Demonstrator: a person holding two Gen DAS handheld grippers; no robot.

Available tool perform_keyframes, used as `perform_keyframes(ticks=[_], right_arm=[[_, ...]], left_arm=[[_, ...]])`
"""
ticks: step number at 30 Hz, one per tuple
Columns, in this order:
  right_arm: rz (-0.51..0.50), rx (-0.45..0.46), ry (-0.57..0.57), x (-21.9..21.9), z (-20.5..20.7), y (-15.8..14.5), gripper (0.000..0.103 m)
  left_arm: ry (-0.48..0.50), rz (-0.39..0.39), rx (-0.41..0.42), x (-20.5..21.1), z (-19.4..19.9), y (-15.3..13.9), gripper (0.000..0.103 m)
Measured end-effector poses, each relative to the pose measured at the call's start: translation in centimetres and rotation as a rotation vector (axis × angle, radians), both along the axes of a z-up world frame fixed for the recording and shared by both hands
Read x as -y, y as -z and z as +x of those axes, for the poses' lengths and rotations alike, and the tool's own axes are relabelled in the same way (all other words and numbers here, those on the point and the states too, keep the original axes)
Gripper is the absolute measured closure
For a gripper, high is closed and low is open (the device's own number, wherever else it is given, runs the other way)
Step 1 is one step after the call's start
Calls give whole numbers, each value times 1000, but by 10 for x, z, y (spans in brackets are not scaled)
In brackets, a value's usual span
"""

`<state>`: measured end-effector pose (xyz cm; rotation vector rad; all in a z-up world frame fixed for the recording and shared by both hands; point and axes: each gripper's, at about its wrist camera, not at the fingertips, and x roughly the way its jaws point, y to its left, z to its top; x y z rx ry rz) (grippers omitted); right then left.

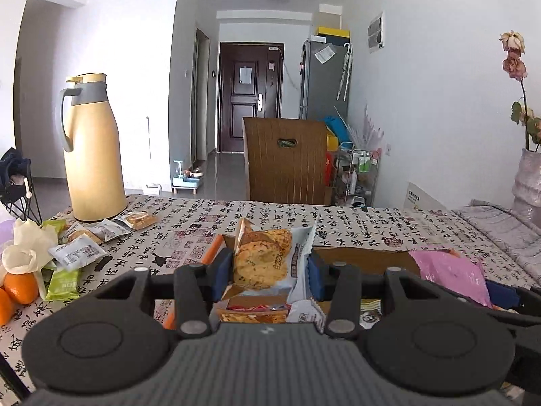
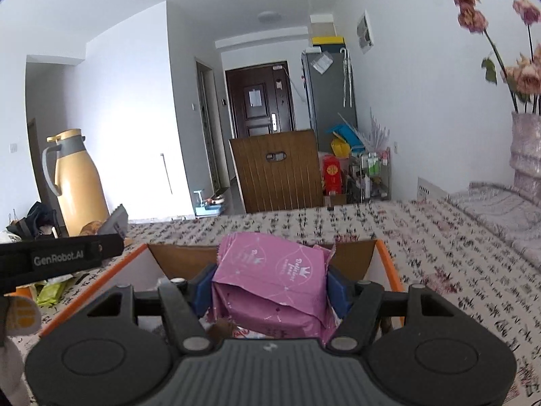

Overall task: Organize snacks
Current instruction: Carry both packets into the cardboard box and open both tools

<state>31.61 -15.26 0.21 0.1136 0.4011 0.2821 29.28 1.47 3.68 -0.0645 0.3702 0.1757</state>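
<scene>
- The left tongs [image 1: 267, 267] are clamped on a clear-and-white plastic packet of round golden biscuits [image 1: 262, 257], held upright between the blue pads.
- The right tongs [image 2: 270, 287] are clamped on a soft pink plastic snack packet [image 2: 270, 284], squeezed between blue pads.
- Both packets hang above an open brown cardboard box with orange edges [image 2: 383, 257], which sits on the worktop [image 1: 338, 223] covered in a calligraphy-print cloth; other wrapped snacks lie inside the box.
- A loose pile of small snack packets [image 1: 81, 240] lies at the left, near a tall yellow thermos jug with grey handle [image 1: 91, 149].
- Two oranges [image 1: 17, 291] sit at the left edge.
</scene>
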Motion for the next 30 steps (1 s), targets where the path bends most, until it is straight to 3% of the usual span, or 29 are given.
perform_keyframes(ticks=[5,8,9,11,13,15,30], right_arm=[[13,-36,-24,4,5,10,37],[16,-43,-28,4,5,12,31],[21,-48,-23,6,6,13,24],[36,-52,-2,10,6,13,22],[47,-54,11,14,6,13,9],[51,-52,23,16,6,14,0],[31,-23,33,15,-3,-1,0]], left_arm=[[32,-9,-1,-5,1,6,56],[16,-30,8,-12,-2,6,52],[11,-31,10,-14,-3,5,45],[-1,-23,22,-16,-7,4,32],[-19,-24,38,-17,-10,2,1],[-44,-28,63,-19,-13,1,0],[-36,-45,89,-15,-27,-16,0]])
